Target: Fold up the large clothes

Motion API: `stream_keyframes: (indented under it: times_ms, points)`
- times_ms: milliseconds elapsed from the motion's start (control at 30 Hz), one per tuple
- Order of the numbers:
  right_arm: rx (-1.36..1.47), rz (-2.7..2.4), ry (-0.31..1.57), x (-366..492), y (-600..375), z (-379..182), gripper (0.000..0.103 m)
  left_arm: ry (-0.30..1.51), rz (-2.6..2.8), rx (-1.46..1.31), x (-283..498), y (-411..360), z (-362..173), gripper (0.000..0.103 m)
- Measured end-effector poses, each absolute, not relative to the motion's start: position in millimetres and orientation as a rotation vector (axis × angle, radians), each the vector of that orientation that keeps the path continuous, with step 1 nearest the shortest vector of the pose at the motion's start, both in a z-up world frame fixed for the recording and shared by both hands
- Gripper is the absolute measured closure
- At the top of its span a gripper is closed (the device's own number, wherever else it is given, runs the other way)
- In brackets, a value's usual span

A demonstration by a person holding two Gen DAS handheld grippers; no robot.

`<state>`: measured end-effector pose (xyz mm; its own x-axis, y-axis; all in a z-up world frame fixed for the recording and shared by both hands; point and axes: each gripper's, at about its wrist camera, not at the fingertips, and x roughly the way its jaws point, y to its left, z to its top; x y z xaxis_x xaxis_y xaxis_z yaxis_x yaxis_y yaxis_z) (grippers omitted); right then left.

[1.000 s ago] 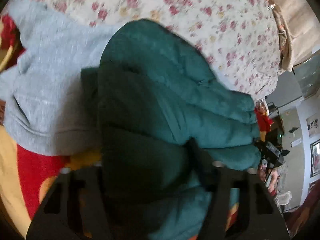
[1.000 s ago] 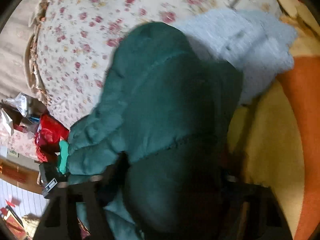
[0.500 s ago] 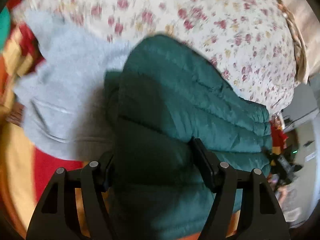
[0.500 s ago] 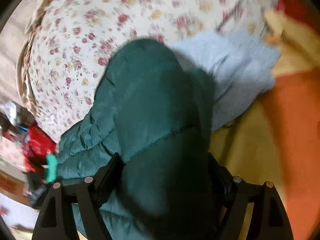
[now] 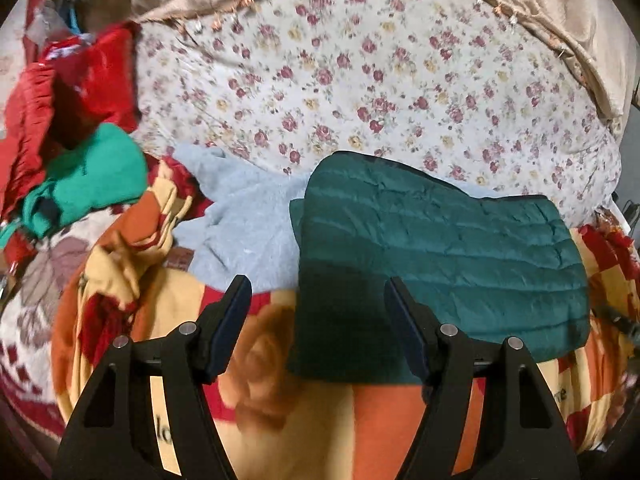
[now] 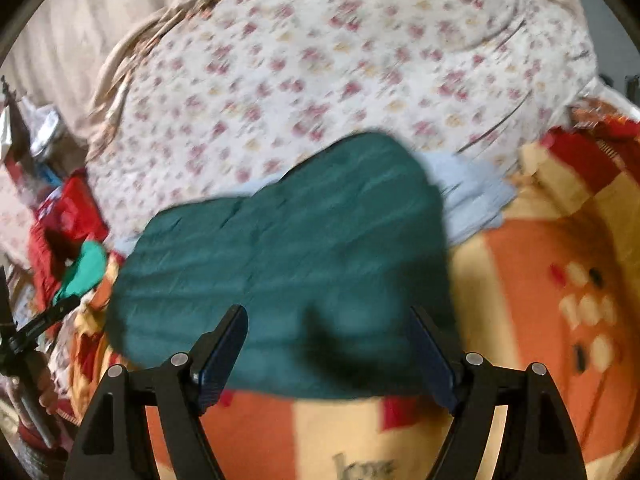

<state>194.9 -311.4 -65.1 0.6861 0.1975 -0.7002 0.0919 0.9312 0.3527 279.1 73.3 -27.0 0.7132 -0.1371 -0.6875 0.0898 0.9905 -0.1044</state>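
Note:
A folded dark green quilted jacket [image 5: 440, 256] lies flat on the bed, partly on a light grey-blue fleece garment [image 5: 244, 224]. It also shows in the right wrist view [image 6: 288, 264], blurred, with the fleece [image 6: 468, 196] behind it. My left gripper [image 5: 318, 292] is open and empty, just in front of the jacket's near left corner. My right gripper [image 6: 328, 324] is open and empty, its fingers standing over the jacket's near edge.
An orange, yellow and red blanket [image 5: 360, 412] covers the near bed. A floral sheet [image 5: 360, 80] lies behind. A pile of red [image 5: 60, 92] and green clothes [image 5: 92, 184] sits at far left. A beige curtain [image 5: 560, 8] hangs behind.
Both grippers held the green jacket, then opened and let it go. The jacket now lies flat on the fleece and blanket, and both grippers have pulled back from it.

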Motion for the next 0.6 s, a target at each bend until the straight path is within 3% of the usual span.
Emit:
stream_keyframes:
  times_ms: [167, 267, 367, 600]
  points:
    - [0.420, 0.062, 0.928, 204, -289, -99, 0.024, 0.666, -0.065, 0.009, 229, 60, -15, 0.034]
    - [0.387, 0.067, 0.902, 187, -275, -88, 0.024, 0.590, -0.022, 0.059, 198, 56, -4, 0.033]
    - [0.308, 0.025, 0.876, 164, -260, -71, 0.024, 0.515, 0.027, 0.055, 169, 58, 7, 0.021]
    - [0.144, -0.105, 0.831, 115, -224, -48, 0.024, 0.527, 0.043, 0.026, 125, 62, 21, 0.020]
